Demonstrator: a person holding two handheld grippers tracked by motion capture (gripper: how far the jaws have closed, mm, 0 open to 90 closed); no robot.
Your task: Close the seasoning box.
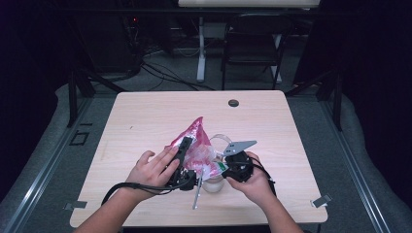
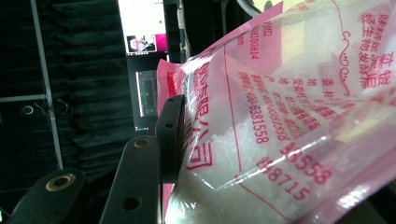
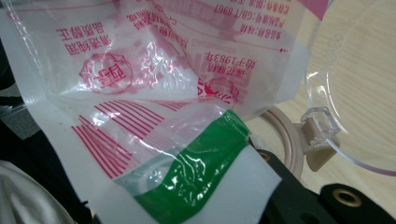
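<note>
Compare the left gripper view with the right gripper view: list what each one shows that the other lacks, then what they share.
Left gripper view: white grains inside the pink bag, one black jaw pad pressed against the bag's side, and a lit screen in the dark background.

Right gripper view: the bag's green printed corner, a clear lid with a small clear tab, a beige ring beneath it, and the wooden table.

Both: the same pink-printed transparent bag, close up, with red lettering.

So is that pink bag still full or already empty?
Not empty: the left gripper view shows white grains inside the pink bag, heaped low behind its clear film. How much is left, the pictures don't tell.
</note>
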